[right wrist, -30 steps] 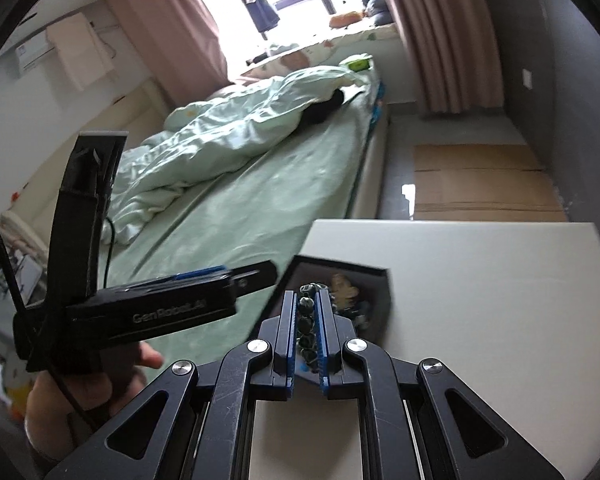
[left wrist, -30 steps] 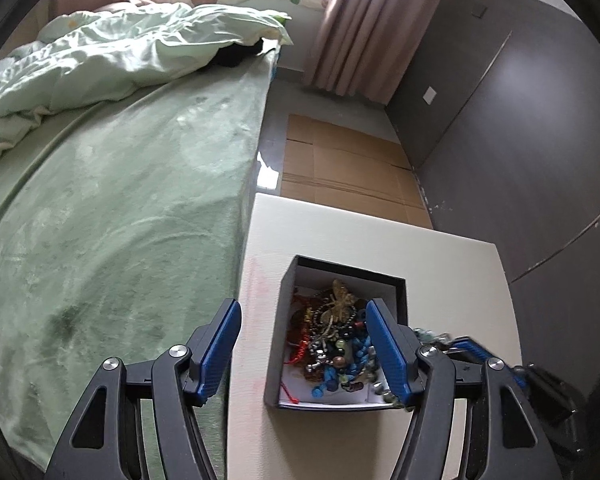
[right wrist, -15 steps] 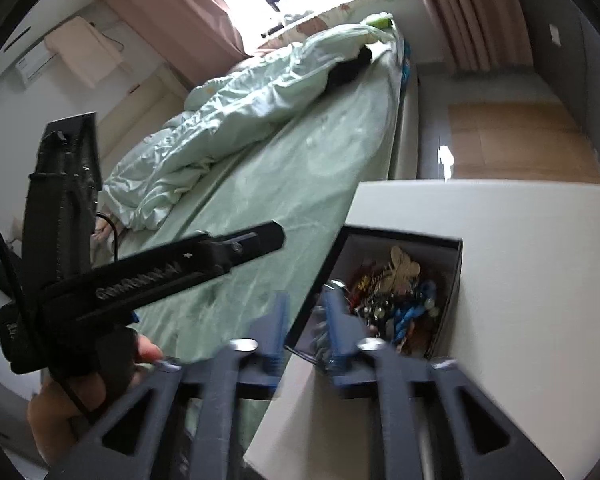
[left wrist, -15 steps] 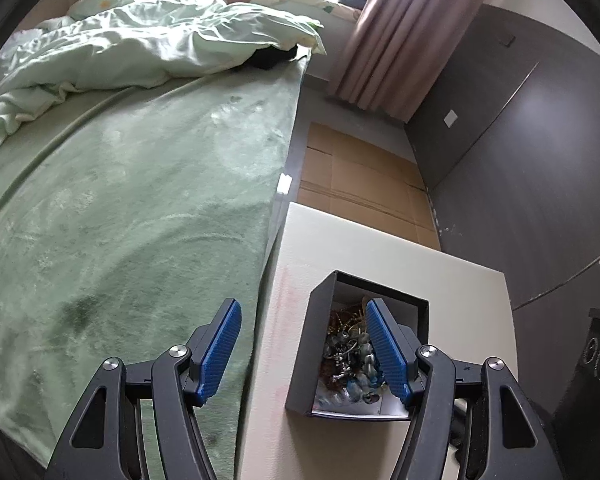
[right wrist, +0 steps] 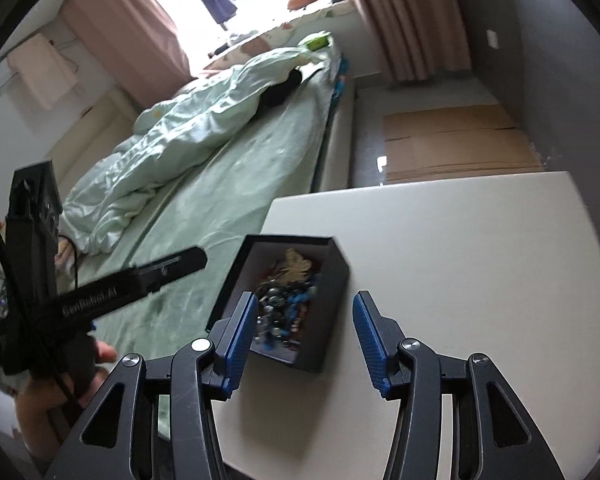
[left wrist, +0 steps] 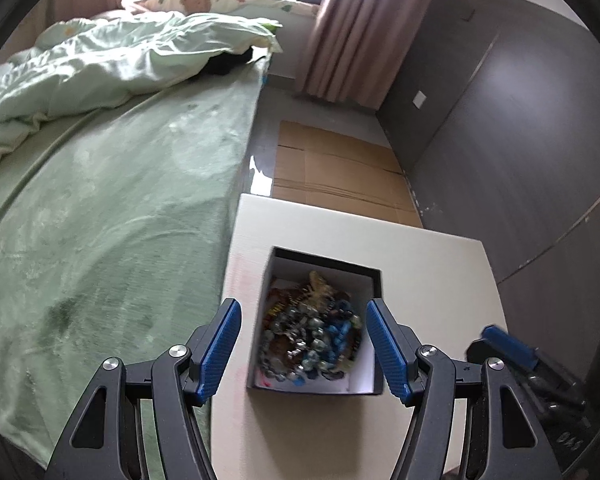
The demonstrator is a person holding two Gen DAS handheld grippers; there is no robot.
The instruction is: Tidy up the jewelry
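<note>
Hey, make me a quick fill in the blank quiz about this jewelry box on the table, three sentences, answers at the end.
1. The black box stands on a ____ table.
2. The jewelry lies heaped ____ the box.
3. Left of the table lies a bed with a ____ cover.

Missing words: white; inside; green

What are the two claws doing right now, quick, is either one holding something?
Left claw: open, holding nothing, poised over the jewelry box.
Right claw: jaws opening, nothing between them, just above the box.
</note>
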